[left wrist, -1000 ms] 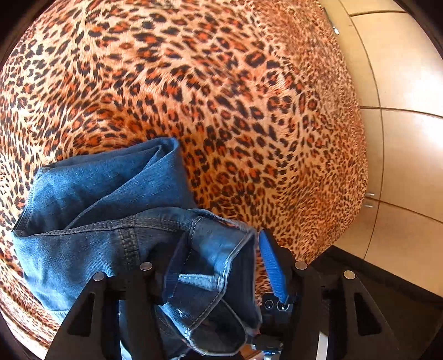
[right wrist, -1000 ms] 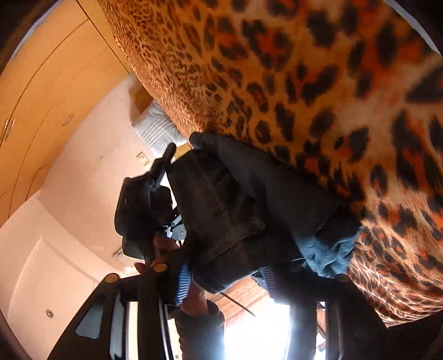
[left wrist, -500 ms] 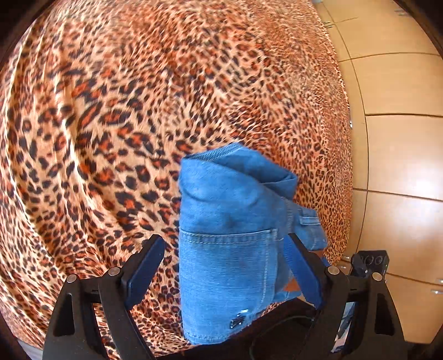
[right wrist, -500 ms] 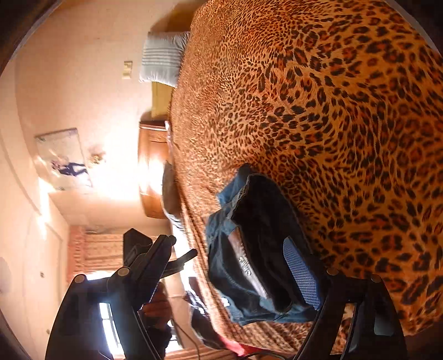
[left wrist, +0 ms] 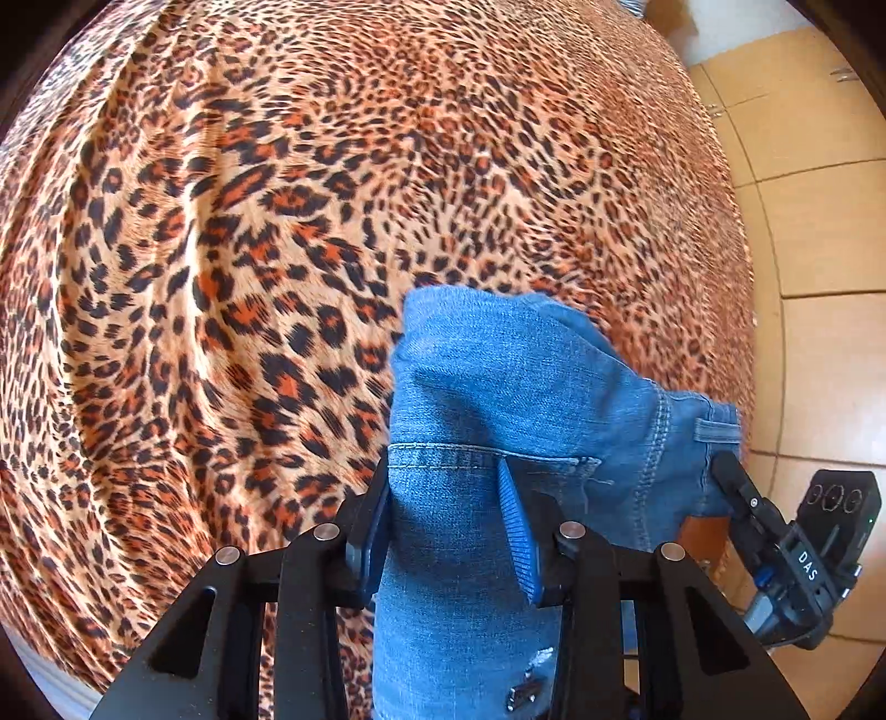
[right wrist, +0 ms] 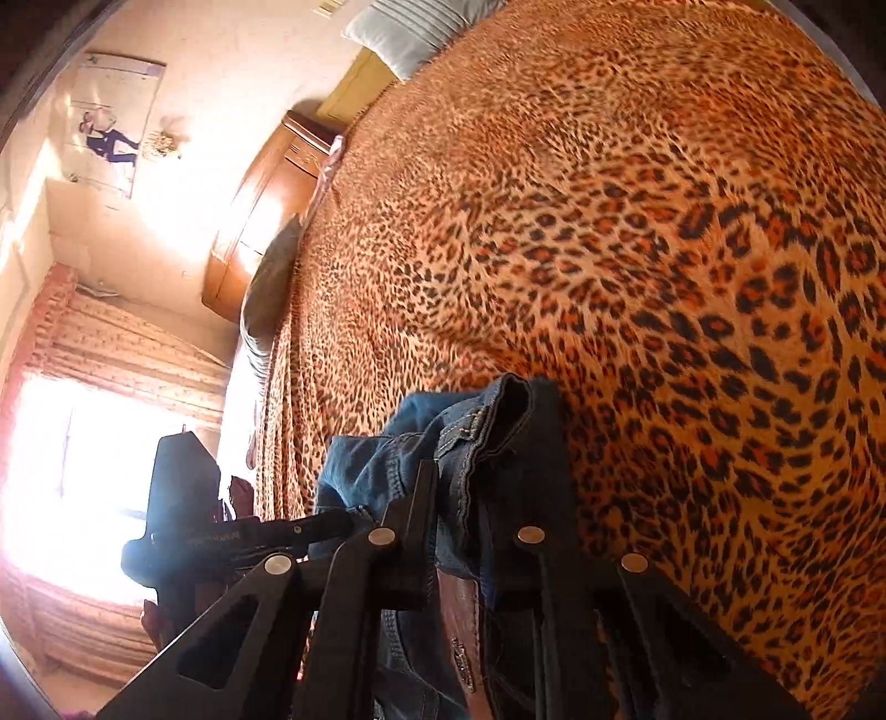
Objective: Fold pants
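Blue denim pants (left wrist: 498, 399) are held bunched above the leopard-print bedspread (left wrist: 249, 221). My left gripper (left wrist: 451, 515) is shut on the pants near the back pocket seam, denim filling the gap between its blue pads (left wrist: 518, 531). My right gripper (right wrist: 476, 498) is shut on the waistband of the pants (right wrist: 470, 437), next to a brown leather patch. The right gripper also shows in the left wrist view (left wrist: 736, 487), at the far right edge of the denim. The left gripper shows in the right wrist view (right wrist: 310, 531), gripping the left side of the cloth.
The bedspread (right wrist: 664, 249) covers a wide bed. A pillow (right wrist: 410, 27) lies at the head. A wooden cabinet (right wrist: 260, 221) and a bright curtained window (right wrist: 83, 471) are beyond the bed. A tiled floor (left wrist: 819, 249) runs along the bed's right edge.
Both grippers were open around the pants half a second ago; now both have closed on the denim. The pants are raised off the bedspread.
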`<state>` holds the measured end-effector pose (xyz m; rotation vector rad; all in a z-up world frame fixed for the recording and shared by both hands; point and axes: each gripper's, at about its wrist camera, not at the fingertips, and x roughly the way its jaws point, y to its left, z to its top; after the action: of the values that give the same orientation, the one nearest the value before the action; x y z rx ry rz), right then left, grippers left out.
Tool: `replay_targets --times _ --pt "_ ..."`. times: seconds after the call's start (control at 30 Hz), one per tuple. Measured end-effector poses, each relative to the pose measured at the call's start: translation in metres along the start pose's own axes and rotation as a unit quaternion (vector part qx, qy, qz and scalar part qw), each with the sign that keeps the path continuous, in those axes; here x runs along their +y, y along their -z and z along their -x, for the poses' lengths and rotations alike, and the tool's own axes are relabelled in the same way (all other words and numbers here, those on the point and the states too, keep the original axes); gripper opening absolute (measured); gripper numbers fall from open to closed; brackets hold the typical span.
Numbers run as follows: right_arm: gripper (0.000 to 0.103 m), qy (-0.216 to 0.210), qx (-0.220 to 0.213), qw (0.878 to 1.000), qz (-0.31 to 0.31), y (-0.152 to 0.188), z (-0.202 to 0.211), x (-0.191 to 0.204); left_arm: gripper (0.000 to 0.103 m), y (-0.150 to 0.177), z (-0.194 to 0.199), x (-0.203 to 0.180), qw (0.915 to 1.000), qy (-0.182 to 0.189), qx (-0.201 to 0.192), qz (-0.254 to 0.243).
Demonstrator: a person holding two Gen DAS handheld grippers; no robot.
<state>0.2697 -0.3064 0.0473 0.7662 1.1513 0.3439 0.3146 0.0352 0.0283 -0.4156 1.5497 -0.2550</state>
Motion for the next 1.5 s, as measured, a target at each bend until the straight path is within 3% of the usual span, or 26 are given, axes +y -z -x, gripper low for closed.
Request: replay_targets --times 0.1,0.13,0.23,0.3,0.37,0.47,0.53,0.57,0.63,0.67,0.7,0.73,0.8,0.87,0.93,1.07,1.13,1.3,1.4,1.5 --pt "0.015 0.061 0.086 0.994 0.009 0.000 -0.049 -0.027 0.040 -0.003 -0.025 0.000 0.9989 -0.038 0.013 0.023" --pt "0.023 0.072 0.099 0.992 0.014 0.003 -0.055 -0.031 0.040 -0.001 -0.023 -0.005 0.9989 -0.039 0.011 0.024" --pt "0.027 0.041 0.082 0.996 0.002 -0.001 -0.030 -0.031 0.040 0.012 0.008 -0.016 0.9986 -0.052 -0.009 -0.001" --pt "0.030 0.012 0.061 0.998 0.009 0.000 0.000 -0.024 0.047 0.026 0.039 -0.019 0.9980 -0.049 -0.036 -0.017" --pt "0.035 -0.034 0.057 0.997 0.027 0.009 0.021 -0.014 0.071 0.050 0.058 -0.022 0.9983 -0.015 -0.055 -0.011" --pt "0.037 -0.074 0.084 0.991 0.071 0.035 0.020 0.009 0.071 0.086 0.049 -0.034 0.9987 0.014 -0.043 -0.022" --pt "0.037 -0.080 0.114 0.987 0.083 0.060 0.008 0.014 0.067 0.106 0.027 -0.035 0.9984 -0.014 -0.029 -0.046" --pt "0.036 -0.066 0.133 0.986 0.081 0.073 -0.004 0.011 0.063 0.114 0.010 -0.034 0.9971 -0.041 -0.014 -0.062" --pt "0.025 -0.025 0.161 0.984 0.069 0.097 -0.026 -0.008 0.068 0.127 -0.027 -0.031 0.9909 -0.100 -0.006 -0.090" --pt "0.018 -0.022 0.169 0.984 0.057 0.105 -0.031 -0.016 0.075 0.131 -0.035 -0.030 0.9875 -0.116 -0.018 -0.105" --pt "0.005 -0.018 0.164 0.985 0.049 0.108 -0.030 -0.020 0.075 0.133 -0.035 -0.031 0.9872 -0.115 -0.025 -0.107" --pt "0.002 -0.020 0.166 0.985 0.039 0.105 -0.028 -0.021 0.073 0.131 -0.030 -0.034 0.9877 -0.113 -0.019 -0.106" --pt "0.012 -0.034 0.161 0.986 0.025 0.095 -0.016 -0.013 0.064 0.128 -0.017 -0.039 0.9909 -0.089 -0.008 -0.101" --pt "0.023 -0.042 0.141 0.988 0.042 0.087 0.001 -0.002 0.064 0.129 0.003 -0.038 0.9926 -0.070 -0.018 -0.098" --pt "0.038 -0.034 0.128 0.990 0.054 0.083 0.012 0.004 0.064 0.134 0.015 -0.037 0.9920 -0.072 -0.032 -0.098" --pt "0.049 0.031 0.107 0.993 0.048 0.089 0.026 -0.008 0.064 0.149 0.025 -0.018 0.9959 -0.059 -0.022 -0.065" --pt "0.052 0.035 0.114 0.993 0.013 0.096 0.024 -0.025 0.065 0.156 0.022 -0.005 0.9964 -0.065 -0.009 -0.054" --pt "0.050 0.004 0.114 0.992 -0.047 0.110 0.001 -0.043 0.064 0.145 0.007 0.006 0.9970 -0.066 -0.008 -0.039" --pt "0.020 -0.023 0.102 0.992 -0.067 0.109 0.003 -0.044 0.062 0.143 -0.006 -0.004 0.9933 -0.094 -0.011 -0.067" --pt "0.016 0.003 0.098 0.994 -0.042 0.111 0.018 -0.041 0.062 0.142 -0.018 0.000 0.9948 -0.083 -0.005 -0.058"
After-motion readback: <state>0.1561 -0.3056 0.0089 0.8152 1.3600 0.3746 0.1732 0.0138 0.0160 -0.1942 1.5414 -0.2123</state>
